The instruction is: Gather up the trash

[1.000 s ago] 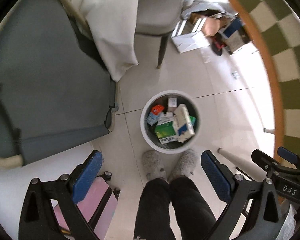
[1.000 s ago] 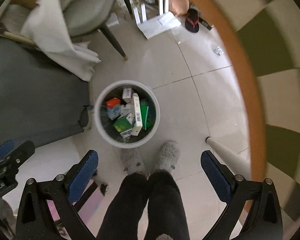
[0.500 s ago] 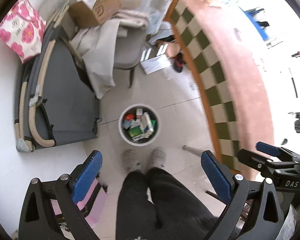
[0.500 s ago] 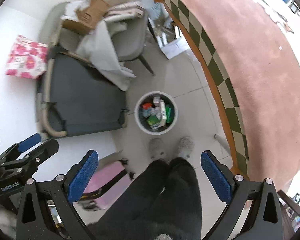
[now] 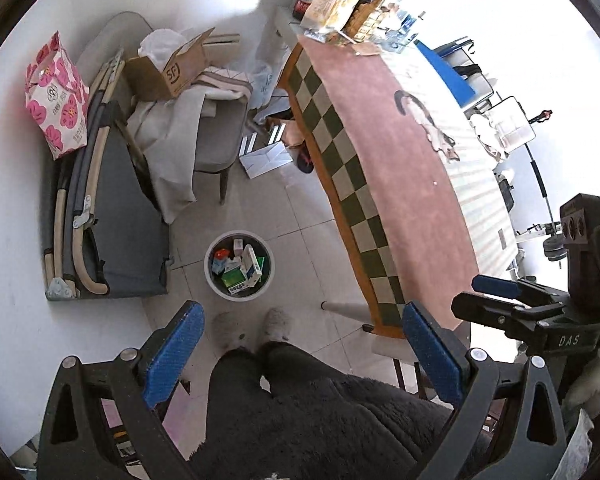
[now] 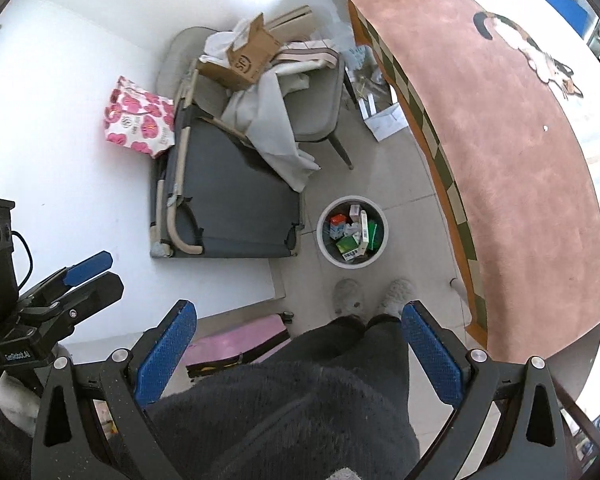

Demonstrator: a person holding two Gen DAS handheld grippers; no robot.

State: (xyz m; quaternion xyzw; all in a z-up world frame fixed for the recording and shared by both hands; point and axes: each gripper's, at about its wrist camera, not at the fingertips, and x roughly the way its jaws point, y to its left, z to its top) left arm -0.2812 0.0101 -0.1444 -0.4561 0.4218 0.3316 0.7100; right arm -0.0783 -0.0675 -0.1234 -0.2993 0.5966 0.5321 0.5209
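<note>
Both grippers, my left gripper (image 5: pixel 300 356) and right gripper (image 6: pixel 298 354), are hanging spread and empty above the trash bin (image 5: pixel 239 266) by my feet, since its boxes (image 6: pixel 352 236) are lying inside.

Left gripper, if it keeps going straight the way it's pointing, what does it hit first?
Probably the tiled floor beside the white trash bin. The open left gripper looks down from high up with nothing between; depth is uncertain.

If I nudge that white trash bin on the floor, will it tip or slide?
The trash bin looks wide and squat, so it probably slides on the smooth floor tiles rather than tipping. The small cartons inside likely add little weight.
</note>
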